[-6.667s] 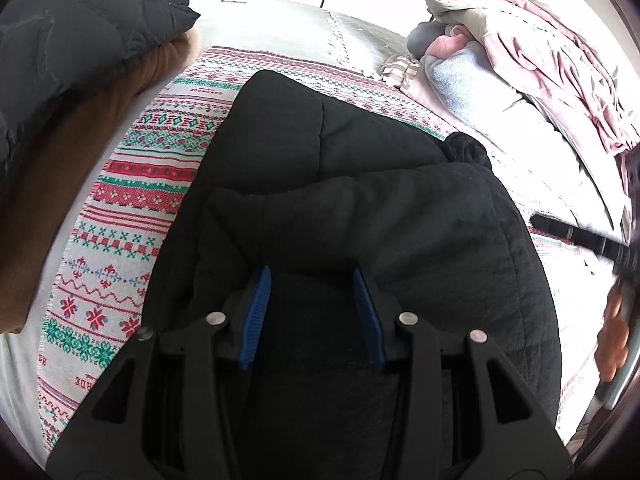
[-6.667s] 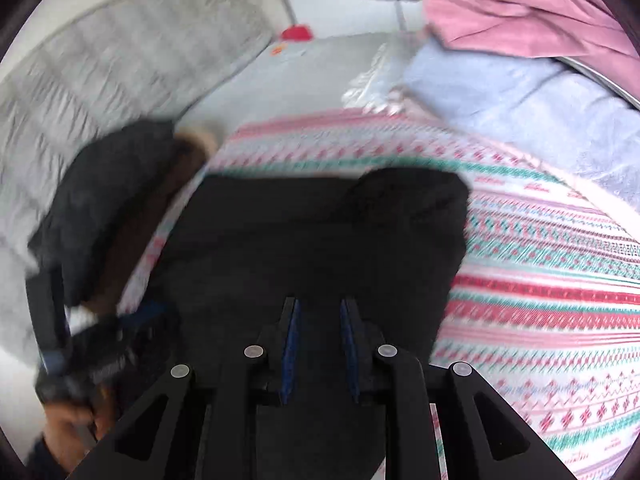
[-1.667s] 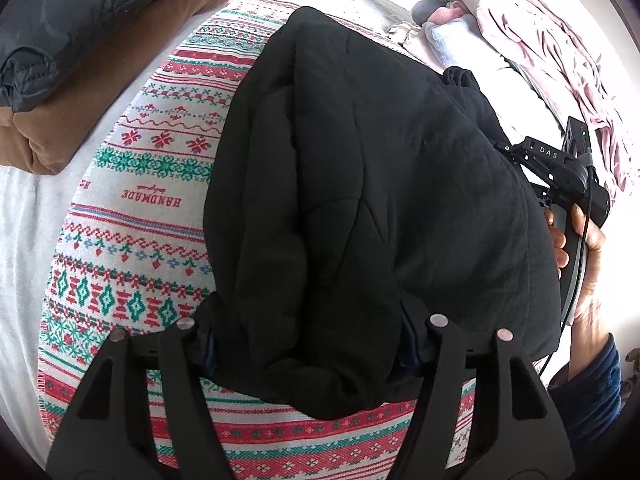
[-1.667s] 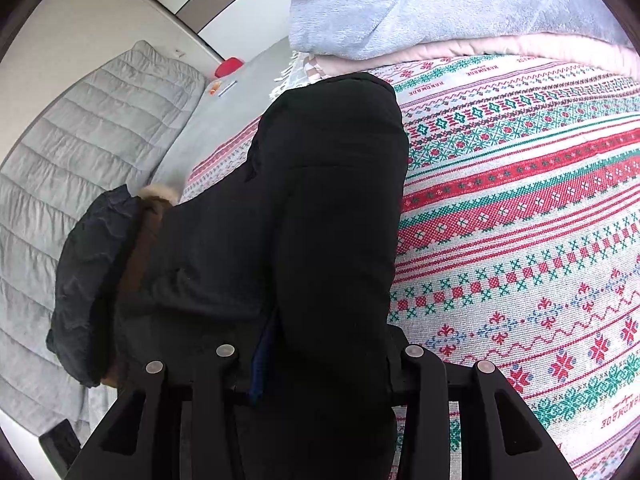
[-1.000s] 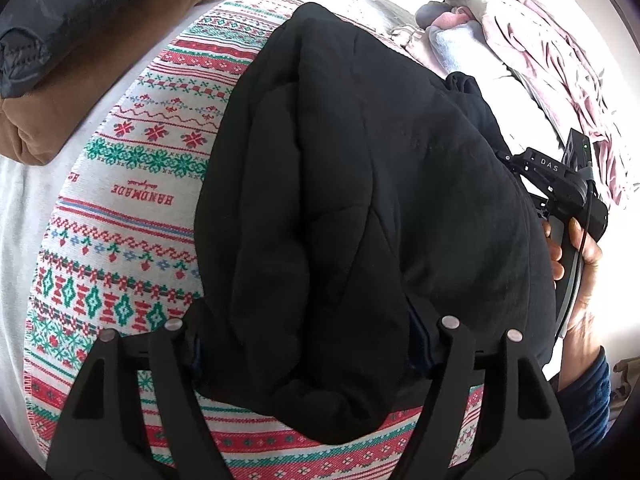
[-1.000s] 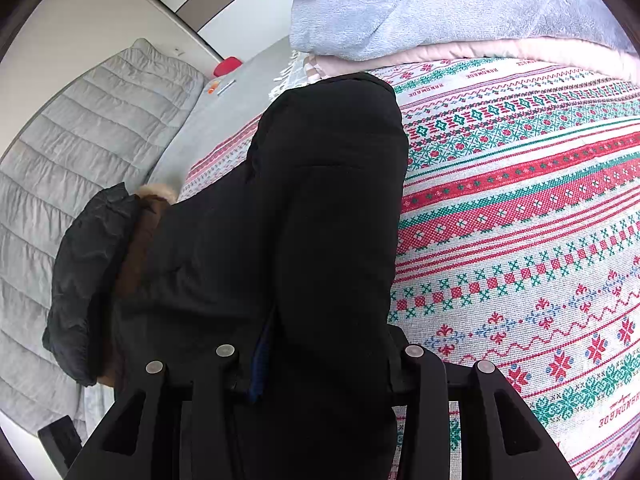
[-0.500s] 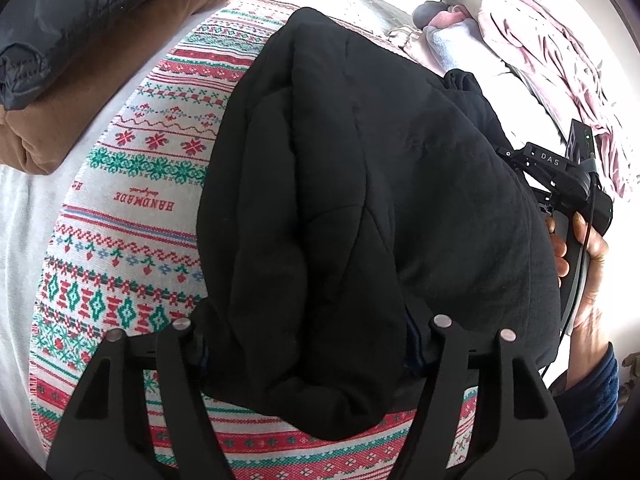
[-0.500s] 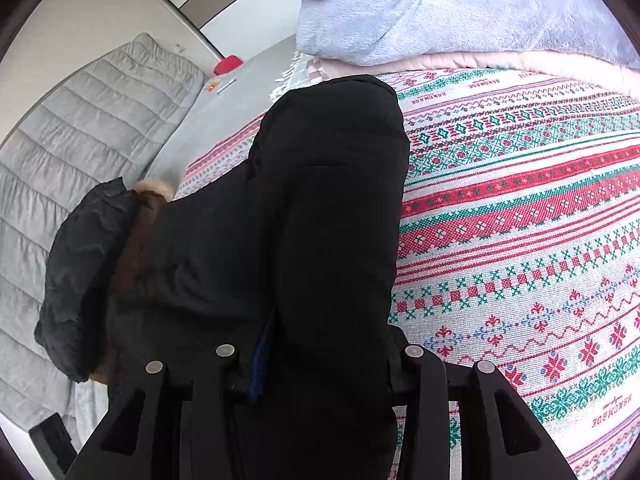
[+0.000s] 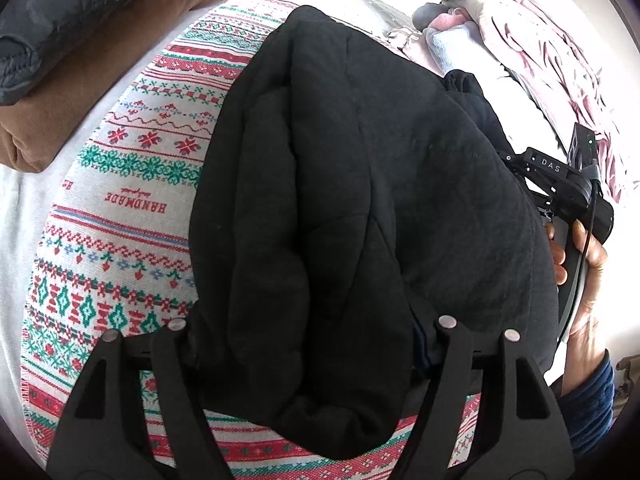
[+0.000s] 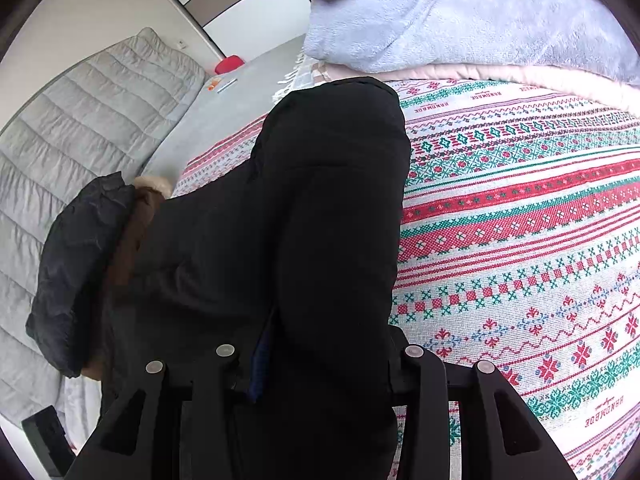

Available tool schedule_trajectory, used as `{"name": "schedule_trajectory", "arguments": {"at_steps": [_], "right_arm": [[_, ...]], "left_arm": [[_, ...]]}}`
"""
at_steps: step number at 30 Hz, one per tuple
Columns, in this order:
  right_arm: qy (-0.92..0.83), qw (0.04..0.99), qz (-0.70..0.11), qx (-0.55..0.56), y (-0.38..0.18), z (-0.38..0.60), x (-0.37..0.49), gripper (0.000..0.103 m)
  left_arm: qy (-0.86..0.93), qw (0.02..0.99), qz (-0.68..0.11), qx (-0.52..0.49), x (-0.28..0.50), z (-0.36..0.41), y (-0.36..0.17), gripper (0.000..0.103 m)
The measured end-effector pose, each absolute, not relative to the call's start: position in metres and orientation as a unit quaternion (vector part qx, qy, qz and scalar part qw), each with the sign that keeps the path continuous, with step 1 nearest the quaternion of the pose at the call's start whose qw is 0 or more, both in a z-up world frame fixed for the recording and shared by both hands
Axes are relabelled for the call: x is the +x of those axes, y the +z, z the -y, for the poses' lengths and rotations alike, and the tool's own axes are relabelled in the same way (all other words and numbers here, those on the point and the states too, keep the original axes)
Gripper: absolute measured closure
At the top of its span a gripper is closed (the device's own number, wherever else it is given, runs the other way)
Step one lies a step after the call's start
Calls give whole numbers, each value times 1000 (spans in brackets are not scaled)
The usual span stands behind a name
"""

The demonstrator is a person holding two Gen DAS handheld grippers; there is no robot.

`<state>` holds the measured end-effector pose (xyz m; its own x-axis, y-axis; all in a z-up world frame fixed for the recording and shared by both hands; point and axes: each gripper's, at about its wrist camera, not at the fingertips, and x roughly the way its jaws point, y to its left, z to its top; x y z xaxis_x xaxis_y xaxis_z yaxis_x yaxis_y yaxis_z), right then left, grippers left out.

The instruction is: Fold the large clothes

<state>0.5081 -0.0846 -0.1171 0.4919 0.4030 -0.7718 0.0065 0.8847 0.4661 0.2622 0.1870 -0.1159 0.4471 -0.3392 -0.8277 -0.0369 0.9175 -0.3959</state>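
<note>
A black padded jacket (image 9: 360,200) lies folded into a thick bundle on a red, green and white patterned blanket (image 9: 132,184). My left gripper (image 9: 308,344) has its jaws spread wide around the bundle's near edge, with the cloth bulging over and hiding the fingertips. My right gripper (image 10: 320,360) grips the bundle's other side the same way; the jacket (image 10: 312,220) fills its jaws, and only a strip of one blue pad (image 10: 260,364) shows. The right gripper's body and the hand holding it show in the left wrist view (image 9: 568,192).
A folded stack, a dark grey puffer (image 9: 80,12) on a brown garment (image 9: 92,76), sits at the left. Pink and light blue bedding (image 10: 460,20) is piled at the far end. A grey quilted headboard (image 10: 80,120) and a red object (image 10: 229,64) lie beyond.
Since 6.7 s ago both grippers have closed in around the jacket's edges. Over the last second the bundle and both grippers have only shifted slightly.
</note>
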Motion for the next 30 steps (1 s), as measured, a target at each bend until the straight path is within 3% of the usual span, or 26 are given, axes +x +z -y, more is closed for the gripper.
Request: {"name": "schedule_trajectory", "arguments": {"at_steps": [5,11,30], "right_arm": [[121,849,-477,194,-107,80,505,65],[127,868,-449,170,-86,74,496,69],[127,921,-353,104,-13,76,449,72]], "left_arm": [[-79,842,-506,-168,258,-183,-107,46],[-69,855,-493,-148,253,-178,-97,54],[-84,895,-423,-113,228,-126,-35,58]]}}
